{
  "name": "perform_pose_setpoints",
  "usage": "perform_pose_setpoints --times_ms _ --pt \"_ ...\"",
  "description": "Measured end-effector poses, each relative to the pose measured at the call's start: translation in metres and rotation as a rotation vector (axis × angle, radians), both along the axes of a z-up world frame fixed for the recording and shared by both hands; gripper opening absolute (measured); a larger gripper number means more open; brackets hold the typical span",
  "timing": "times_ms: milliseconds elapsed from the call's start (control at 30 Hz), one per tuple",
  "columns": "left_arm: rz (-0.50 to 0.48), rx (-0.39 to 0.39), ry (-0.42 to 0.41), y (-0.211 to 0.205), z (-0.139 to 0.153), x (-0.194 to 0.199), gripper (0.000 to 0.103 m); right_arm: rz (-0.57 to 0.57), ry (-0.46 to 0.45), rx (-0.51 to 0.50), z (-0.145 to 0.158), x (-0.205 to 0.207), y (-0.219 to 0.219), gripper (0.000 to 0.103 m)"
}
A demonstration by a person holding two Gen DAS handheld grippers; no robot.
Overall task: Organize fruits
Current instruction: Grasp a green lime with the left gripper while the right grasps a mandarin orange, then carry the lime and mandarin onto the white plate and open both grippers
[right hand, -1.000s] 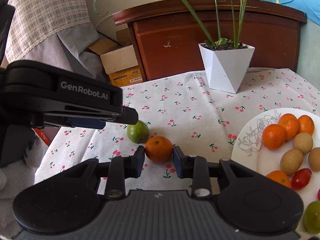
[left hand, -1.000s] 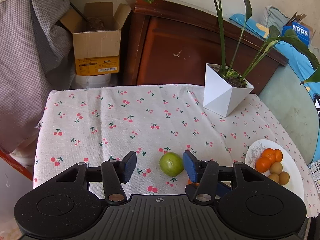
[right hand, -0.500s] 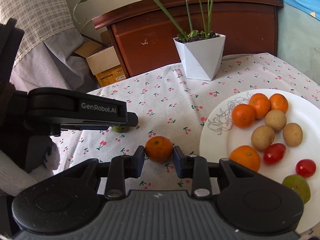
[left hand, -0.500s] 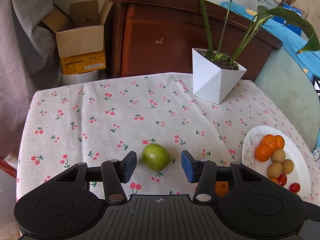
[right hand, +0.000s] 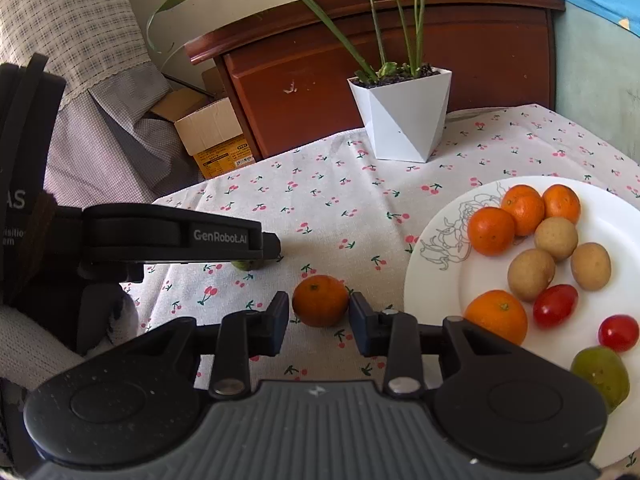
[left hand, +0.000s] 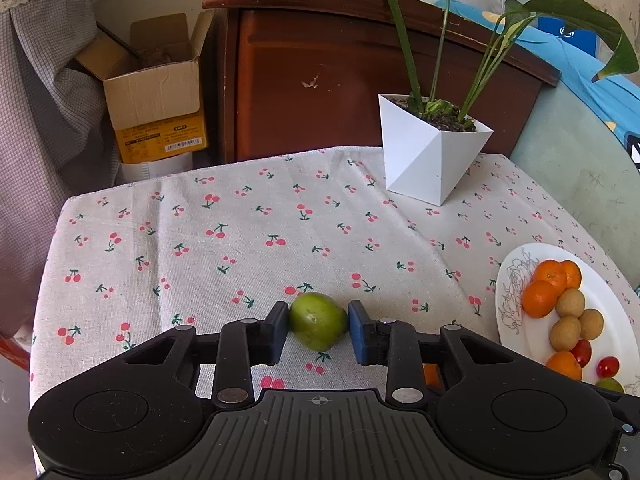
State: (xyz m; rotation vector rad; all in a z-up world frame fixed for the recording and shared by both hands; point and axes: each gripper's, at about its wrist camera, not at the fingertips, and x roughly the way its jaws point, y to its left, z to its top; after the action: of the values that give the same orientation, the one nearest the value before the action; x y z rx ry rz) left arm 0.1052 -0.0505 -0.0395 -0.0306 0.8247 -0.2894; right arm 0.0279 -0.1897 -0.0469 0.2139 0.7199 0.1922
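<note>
My left gripper [left hand: 319,330] is shut on a green fruit [left hand: 318,321], its pads touching both sides, on the cherry-print tablecloth. My right gripper [right hand: 319,314] is shut on an orange mandarin [right hand: 320,300], just left of the white plate [right hand: 436,280]. The plate holds several mandarins, brown round fruits, cherry tomatoes and one green fruit [right hand: 600,374]. The plate also shows at the right in the left wrist view [left hand: 510,312]. In the right wrist view the left gripper's body [right hand: 176,236] hides most of its green fruit [right hand: 245,265].
A white faceted plant pot [left hand: 430,156] with long leaves stands at the table's back right. Behind the table are a brown wooden cabinet [left hand: 340,80] and an open cardboard box [left hand: 156,92]. Checked cloth hangs at the left.
My left gripper has moved forward around the green fruit and closed on it. My right gripper has kept the mandarin between its fingers while turning its view toward the plate.
</note>
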Motion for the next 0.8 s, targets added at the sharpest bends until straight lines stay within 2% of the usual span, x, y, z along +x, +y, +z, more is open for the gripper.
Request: perform_pose_setpoints --times_ms 233,467,800 --pt "0.007 -0.016 -0.015 0.003 0.008 -0.002 0.029 -0.002 0.000 -0.002 0.003 -0.001 0.000 0.031" --pt "0.007 -0.049 -0.056 0.003 0.026 -0.008 0.029 -0.014 -0.034 -0.008 0.021 -0.009 -0.005 0.031" --pt "-0.048 -0.094 -0.101 -0.013 0.049 -0.024 0.030 -0.114 -0.049 -0.004 0.052 -0.027 -0.045 0.031"
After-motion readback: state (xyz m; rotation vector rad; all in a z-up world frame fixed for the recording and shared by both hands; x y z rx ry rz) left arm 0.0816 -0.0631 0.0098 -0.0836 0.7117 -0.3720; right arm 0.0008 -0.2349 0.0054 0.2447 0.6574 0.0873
